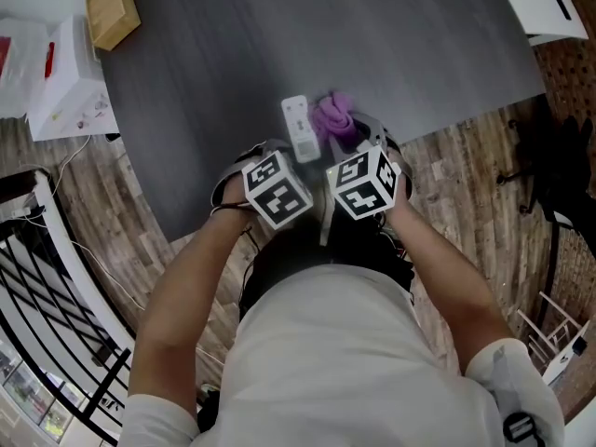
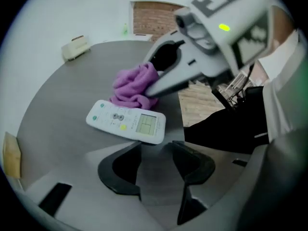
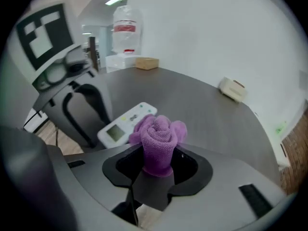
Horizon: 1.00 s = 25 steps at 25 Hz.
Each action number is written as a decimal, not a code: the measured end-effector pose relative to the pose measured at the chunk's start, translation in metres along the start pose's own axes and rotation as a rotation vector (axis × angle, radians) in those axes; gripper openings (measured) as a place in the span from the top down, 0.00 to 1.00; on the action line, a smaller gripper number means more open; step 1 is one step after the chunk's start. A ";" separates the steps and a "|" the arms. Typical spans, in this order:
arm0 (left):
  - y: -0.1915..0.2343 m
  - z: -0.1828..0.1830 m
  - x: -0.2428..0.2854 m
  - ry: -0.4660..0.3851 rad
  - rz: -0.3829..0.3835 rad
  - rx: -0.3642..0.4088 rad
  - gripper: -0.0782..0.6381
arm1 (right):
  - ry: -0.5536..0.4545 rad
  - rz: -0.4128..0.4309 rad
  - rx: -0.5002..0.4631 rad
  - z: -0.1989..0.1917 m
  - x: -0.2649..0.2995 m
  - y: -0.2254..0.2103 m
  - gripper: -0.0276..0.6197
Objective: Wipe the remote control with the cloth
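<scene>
Count: one remote control [image 1: 300,127], one purple cloth [image 1: 333,117], two grippers, one dark grey table [image 1: 391,35], one wooden box [image 1: 113,11] at its far corner. The remote lies flat near the table's near edge, with the cloth touching its side. Left gripper [image 2: 156,146]: jaws spread, nothing between them; the remote sits just beyond the tips, display end nearest. Right gripper [image 3: 158,154]: jaws pinch the bunched cloth, which stands up out of them; the remote lies just behind it. The head view hides both sets of jaws under the marker cubes. Only the gripper views show the remote's display and a cream box [image 3: 233,89] at the table's far edge. Only the right gripper view shows a water bottle [image 3: 125,30].
</scene>
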<state>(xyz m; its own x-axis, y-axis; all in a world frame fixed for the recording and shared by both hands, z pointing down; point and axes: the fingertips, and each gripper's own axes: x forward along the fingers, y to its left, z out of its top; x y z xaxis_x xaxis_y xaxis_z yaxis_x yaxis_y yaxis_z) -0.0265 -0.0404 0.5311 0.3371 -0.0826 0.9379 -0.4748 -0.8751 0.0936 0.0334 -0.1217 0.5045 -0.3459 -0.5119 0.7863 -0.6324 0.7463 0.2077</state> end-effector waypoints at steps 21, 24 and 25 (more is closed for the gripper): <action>0.048 0.028 -0.022 0.120 0.239 1.356 0.46 | -0.019 0.168 0.056 -0.043 -0.063 0.005 0.71; 0.039 0.033 0.003 0.179 0.144 1.535 0.45 | -0.016 0.167 0.074 -0.046 -0.063 0.005 0.71; 0.036 0.033 0.007 0.209 0.115 1.554 0.45 | -0.016 0.165 0.082 -0.048 -0.063 0.003 0.71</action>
<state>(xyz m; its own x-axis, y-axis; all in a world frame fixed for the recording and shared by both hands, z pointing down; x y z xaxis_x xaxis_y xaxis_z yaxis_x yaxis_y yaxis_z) -0.0141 -0.0888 0.5304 0.1825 -0.2308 0.9557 0.8233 -0.4955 -0.2769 0.0860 -0.0665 0.4832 -0.4602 -0.3922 0.7965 -0.6201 0.7841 0.0278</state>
